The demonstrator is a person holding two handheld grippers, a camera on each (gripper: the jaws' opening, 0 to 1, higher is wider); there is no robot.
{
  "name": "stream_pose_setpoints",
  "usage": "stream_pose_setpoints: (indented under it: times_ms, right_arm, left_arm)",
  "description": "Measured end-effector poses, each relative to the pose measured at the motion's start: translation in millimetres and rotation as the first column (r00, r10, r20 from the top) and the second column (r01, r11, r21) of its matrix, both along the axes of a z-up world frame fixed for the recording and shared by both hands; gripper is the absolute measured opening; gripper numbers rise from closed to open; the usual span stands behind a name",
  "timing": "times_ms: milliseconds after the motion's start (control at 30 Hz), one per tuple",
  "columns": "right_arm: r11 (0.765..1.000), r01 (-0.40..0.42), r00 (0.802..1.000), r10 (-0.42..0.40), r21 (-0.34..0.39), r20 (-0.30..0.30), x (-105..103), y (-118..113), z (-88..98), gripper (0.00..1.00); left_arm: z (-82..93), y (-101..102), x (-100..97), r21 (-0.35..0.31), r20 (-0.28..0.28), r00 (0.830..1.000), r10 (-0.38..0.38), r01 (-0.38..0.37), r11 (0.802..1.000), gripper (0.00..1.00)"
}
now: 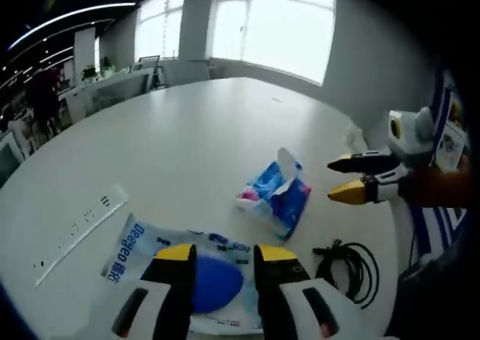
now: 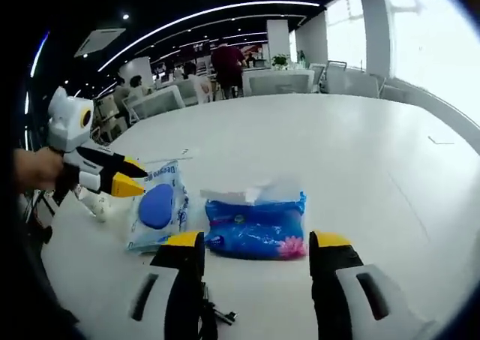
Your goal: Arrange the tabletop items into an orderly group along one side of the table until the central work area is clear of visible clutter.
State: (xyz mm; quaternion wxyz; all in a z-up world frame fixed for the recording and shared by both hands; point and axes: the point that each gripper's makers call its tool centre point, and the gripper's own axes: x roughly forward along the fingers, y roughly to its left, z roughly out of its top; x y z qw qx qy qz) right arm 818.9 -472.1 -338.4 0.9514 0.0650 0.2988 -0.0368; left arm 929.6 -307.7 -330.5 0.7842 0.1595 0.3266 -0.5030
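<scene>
In the left gripper view the left gripper stands low over a white table, its yellow-tipped jaws apart and grasping nothing; between and just beyond them lies a flat pack of wet wipes with a round blue lid and blue lettering on white; further on, towards the middle of the table, sits a blue tissue pack, its top torn open with a white tissue sticking up; a coiled black cable lies near the table's edge, beside the tissue pack but apart from it; the right gripper comes in from the right, held in a hand, jaws parted and empty, hovering just beside the tissue pack without touching it; a long flush panel is set into the table at the left.

In the right gripper view the right gripper has its jaws spread wide and released, the tissue pack lying just ahead between them; the wet wipes lie just beside it on the left; the left gripper hovers over the wipes' far edge, jaws slightly parted, empty; a bit of the black cable shows by the right gripper's left jaw; behind, office desks and a standing person are seen far off.
</scene>
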Motion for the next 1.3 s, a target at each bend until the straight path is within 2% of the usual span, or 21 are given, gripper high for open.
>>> stream_pose_setpoints:
  times_ms: [367, 433, 533, 733, 867, 1033, 1100, 1233, 1300]
  right_arm:
    - [0.999, -0.001, 1.000, 0.000, 0.051, 0.009, -12, 50, 1.1, 0.60]
    - [0.997, 0.010, 1.000, -0.011, 0.073, 0.016, -8, 57, 0.6, 0.62]
    - [0.996, 0.004, 1.000, -0.004, 0.086, -0.002, -10, 76, 0.3, 0.63]
    - [0.993, 0.006, 1.000, -0.004, 0.119, -0.014, -4, 100, -0.6, 0.62]
    - [0.989, -0.009, 0.999, 0.014, 0.145, -0.032, -2, 118, -3.2, 0.55]
    - [0.984, -0.017, 0.999, 0.025, 0.180, -0.043, 5, 129, -6.9, 0.52]
    - [0.982, -0.016, 0.998, 0.026, 0.187, -0.052, 6, 133, -10.6, 0.50]
    - [0.972, 0.028, 0.997, -0.009, 0.233, -0.080, 5, 140, -15.0, 0.46]
    - [0.972, 0.040, 0.996, -0.019, 0.230, -0.092, 5, 141, -18.0, 0.42]
  left_arm:
    - [12.0, 40, 28.4, 0.096, 0.034, 0.999, -0.018, 0.014, 0.995, 0.43]
    - [9.4, 50, 34.4, 0.161, 0.033, 0.998, -0.046, 0.040, 0.986, 0.45]
    - [10.1, 60, 47.6, 0.189, 0.026, 0.998, -0.051, 0.046, 0.981, 0.45]
    - [6.5, 68, 61.5, 0.219, -0.041, 0.998, -0.054, 0.062, 0.974, 0.46]
    - [0.5, 68, 66.8, 0.231, -0.072, 0.995, -0.073, 0.088, 0.969, 0.46]
    - [-10.5, 66, 76.8, 0.256, -0.080, 0.991, -0.110, 0.126, 0.958, 0.43]
    - [-18.6, 69, 79.4, 0.278, -0.100, 0.988, -0.117, 0.140, 0.950, 0.42]
    - [-30.1, 70, 86.1, 0.296, -0.123, 0.985, -0.123, 0.154, 0.943, 0.40]
    - [-33.0, 70, 87.7, 0.298, -0.133, 0.983, -0.123, 0.158, 0.942, 0.38]
